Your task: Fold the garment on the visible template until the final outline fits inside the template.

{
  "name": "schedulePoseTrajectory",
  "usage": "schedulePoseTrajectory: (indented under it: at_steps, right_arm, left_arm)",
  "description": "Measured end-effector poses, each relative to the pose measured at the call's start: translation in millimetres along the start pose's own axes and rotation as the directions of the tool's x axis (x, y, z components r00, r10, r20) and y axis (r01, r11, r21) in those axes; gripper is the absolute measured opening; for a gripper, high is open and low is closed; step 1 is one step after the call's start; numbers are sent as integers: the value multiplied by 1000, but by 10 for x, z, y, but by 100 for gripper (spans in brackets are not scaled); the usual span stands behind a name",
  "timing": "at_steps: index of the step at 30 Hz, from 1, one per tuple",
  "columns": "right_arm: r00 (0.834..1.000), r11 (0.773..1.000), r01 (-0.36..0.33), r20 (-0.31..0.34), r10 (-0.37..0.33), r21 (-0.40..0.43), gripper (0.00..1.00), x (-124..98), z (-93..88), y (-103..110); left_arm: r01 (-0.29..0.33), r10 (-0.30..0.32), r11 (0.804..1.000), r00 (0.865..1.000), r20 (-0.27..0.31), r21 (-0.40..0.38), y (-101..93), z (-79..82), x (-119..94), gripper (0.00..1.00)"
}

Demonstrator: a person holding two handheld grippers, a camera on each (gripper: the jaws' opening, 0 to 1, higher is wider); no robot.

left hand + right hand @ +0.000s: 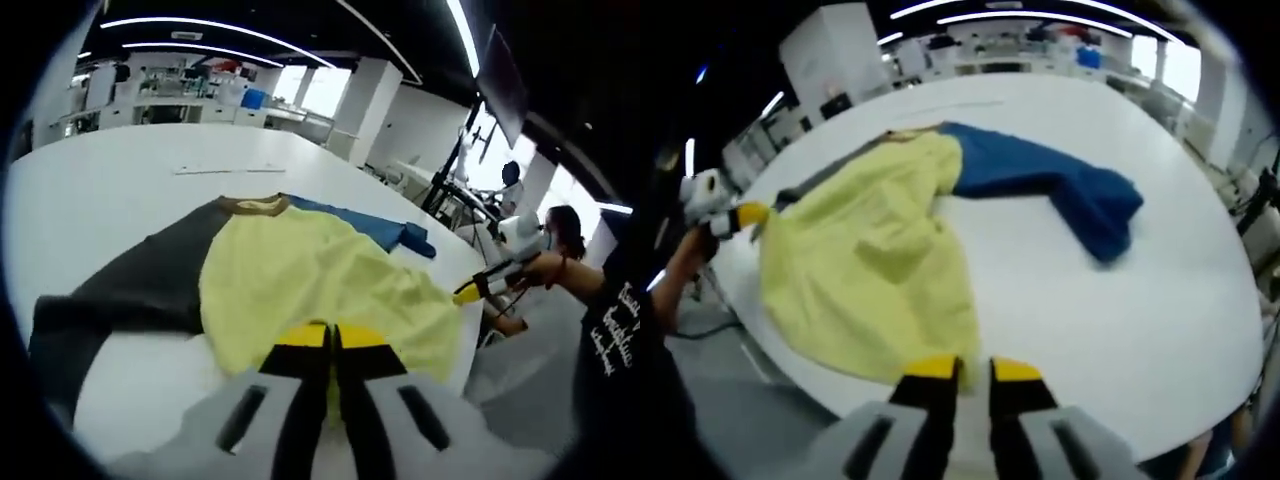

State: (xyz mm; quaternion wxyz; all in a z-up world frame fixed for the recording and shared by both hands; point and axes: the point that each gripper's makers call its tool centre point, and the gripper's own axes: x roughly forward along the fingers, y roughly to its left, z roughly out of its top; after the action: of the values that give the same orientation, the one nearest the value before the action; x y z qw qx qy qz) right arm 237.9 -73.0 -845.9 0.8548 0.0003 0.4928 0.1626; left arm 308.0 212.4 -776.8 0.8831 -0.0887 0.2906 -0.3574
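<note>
While the shirt (320,280) lies spread on the white table (110,180), its yellow body sits between a dark sleeve (130,280) and a blue sleeve (1060,180) | left gripper (331,340): jaws pressed together on the yellow hem | right gripper (973,372): jaws slightly parted at the hem edge, grip cannot be told

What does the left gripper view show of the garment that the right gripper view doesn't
Left gripper view: the dark grey sleeve spread wide over the table, and the tan collar plainly. Right gripper view: the blue sleeve stretched out in full to its cuff. Both: the yellow body panel on the white table, and each view's own gripper at the yellow hem.
</note>
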Motion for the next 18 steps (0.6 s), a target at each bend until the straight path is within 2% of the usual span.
schedulePoseTrajectory:
  at_steps: [3,10,18]
  right_arm:
    - [1000,1000,1,0,-1,3,7,12,0,-21]
    - [1000,1000,-2,1,2,5,7,24,4,-1]
    - [1000,1000,-14,19,14,15,9,24,36,57]
  left_arm:
    - [-1,1,1000,1000,-10,12,-32,-8,195,0]
    - [-10,12,999,999,-40,51,-43,-63,502,0]
    - [-39,47,993,997,-69,111,28,-155,664,0]
